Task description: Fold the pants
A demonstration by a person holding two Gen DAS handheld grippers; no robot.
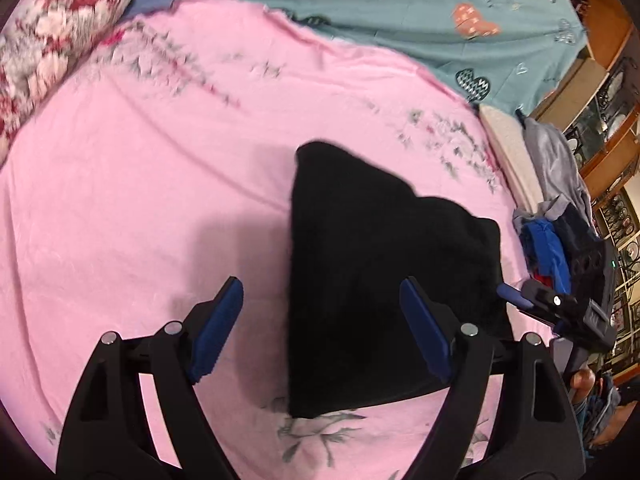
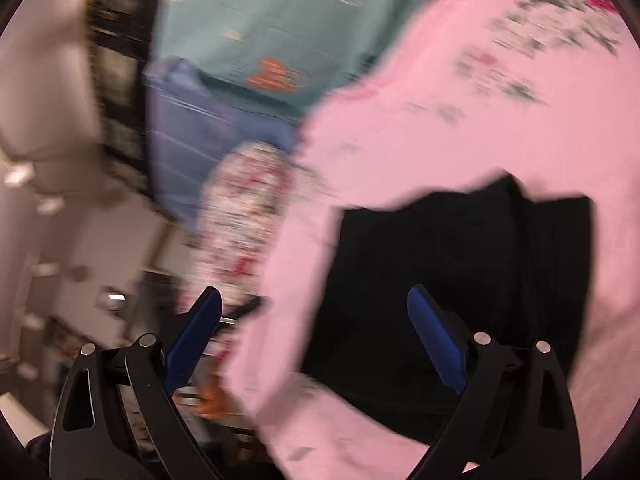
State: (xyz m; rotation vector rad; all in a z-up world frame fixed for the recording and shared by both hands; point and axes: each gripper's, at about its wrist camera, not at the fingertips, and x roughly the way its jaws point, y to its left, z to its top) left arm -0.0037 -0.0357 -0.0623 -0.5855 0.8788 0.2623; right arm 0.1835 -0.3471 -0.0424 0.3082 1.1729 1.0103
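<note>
Black pants [image 1: 372, 276] lie folded into a compact bundle on the pink floral sheet [image 1: 140, 200] of a bed, and both sets of tongs hang above them with fingers spread wide, grasping nothing. The left tongs [image 1: 322, 332] look down sharply, and their view alone shows the right tongs [image 1: 516, 298] from outside, just beside the bundle's right edge, with a heap of grey and blue clothes [image 1: 560, 200] past them at the edge of the bed. The right tongs [image 2: 314, 336] give a smeared, tilted picture in which the pants [image 2: 460, 280] show a stepped far edge. A flowered bolster [image 1: 60, 40] lies along the far left of the sheet, and a teal cover with hearts [image 1: 420, 20] spreads beyond it. Bare pink sheet runs wide to the left of the bundle; to the right, room is tight.
</note>
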